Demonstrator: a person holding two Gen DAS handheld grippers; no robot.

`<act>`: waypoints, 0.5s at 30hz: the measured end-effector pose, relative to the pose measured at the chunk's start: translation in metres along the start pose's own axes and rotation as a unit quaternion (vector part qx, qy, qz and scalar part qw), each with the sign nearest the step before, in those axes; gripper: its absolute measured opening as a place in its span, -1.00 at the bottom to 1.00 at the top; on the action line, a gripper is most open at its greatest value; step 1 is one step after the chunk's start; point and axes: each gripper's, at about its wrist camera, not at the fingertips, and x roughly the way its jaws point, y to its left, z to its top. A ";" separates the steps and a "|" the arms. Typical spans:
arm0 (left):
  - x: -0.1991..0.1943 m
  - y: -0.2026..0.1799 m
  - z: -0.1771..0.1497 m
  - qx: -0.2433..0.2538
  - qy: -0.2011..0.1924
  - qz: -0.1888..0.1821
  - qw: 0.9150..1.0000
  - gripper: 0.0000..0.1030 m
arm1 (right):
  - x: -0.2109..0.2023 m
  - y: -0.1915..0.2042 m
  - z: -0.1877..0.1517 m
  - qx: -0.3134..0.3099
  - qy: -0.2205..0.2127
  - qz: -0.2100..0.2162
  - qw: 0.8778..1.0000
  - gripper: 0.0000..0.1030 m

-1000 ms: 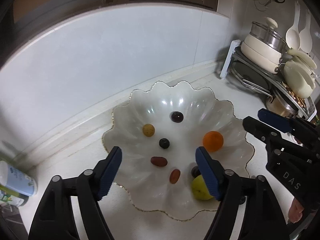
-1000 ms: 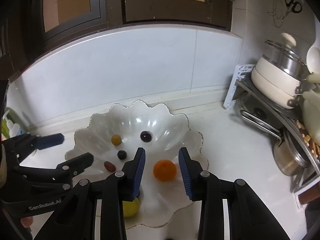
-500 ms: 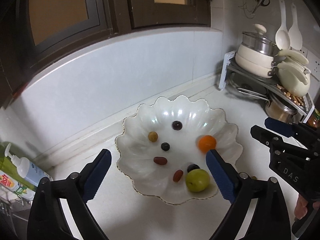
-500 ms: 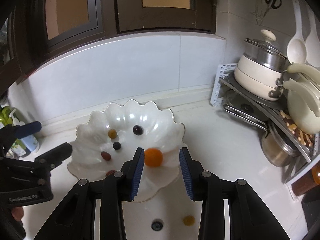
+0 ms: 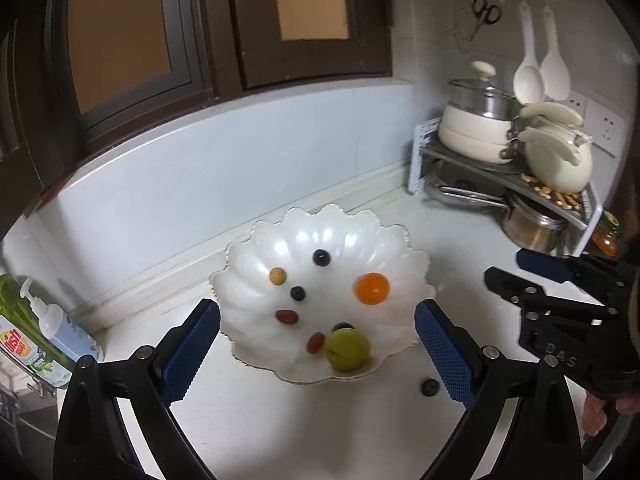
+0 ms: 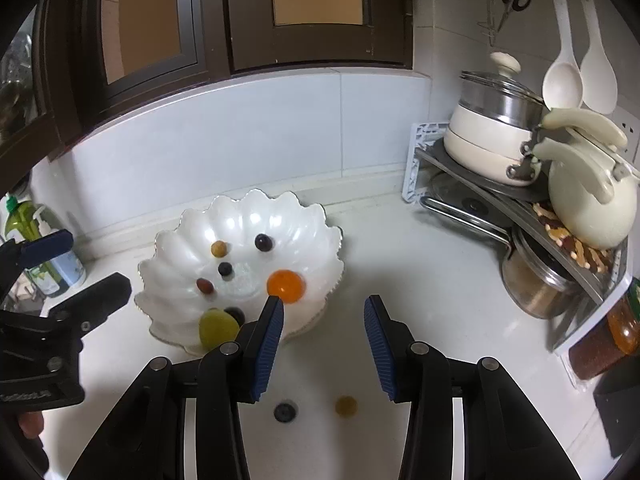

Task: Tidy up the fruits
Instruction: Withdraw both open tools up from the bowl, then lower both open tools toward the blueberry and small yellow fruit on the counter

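Both my left claw [image 5: 316, 354] and right claw [image 6: 324, 348] gape empty, the fruit bowl [image 6: 320, 236] just ahead, a blueberry [image 6: 285, 412] under my right.

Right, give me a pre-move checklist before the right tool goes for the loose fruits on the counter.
1. Right tool open and holding nothing: ok.
2. Left tool open and holding nothing: ok.
3. Loose fruits located: ok. A dark berry and a small yellow fruit lie apart on the white counter, in front of the scalloped bowl.
4. Both within the right tool's reach: cannot tell; they sit low in its view, nearer the camera than the fingertips.
5. Fruits already in the bowl settled: ok. The orange and the green fruit rest inside it.
6. Bowl has bare space for more: ok.
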 end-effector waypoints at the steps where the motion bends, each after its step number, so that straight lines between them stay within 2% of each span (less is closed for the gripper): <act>1: -0.005 -0.004 -0.002 0.002 -0.006 -0.009 1.000 0.92 | -0.001 -0.002 -0.002 0.000 0.000 0.002 1.000 -0.16; 4: -0.013 -0.015 -0.008 0.005 -0.017 -0.016 1.000 0.92 | -0.006 -0.007 -0.010 0.001 -0.001 0.009 1.000 -0.16; 6: -0.018 -0.022 -0.013 0.007 -0.021 -0.014 1.000 0.85 | -0.009 -0.011 -0.015 0.003 -0.002 0.010 1.000 -0.16; 15: -0.022 -0.047 -0.044 0.006 -0.017 -0.023 1.000 0.72 | -0.018 -0.024 -0.040 -0.006 -0.007 0.010 1.000 -0.16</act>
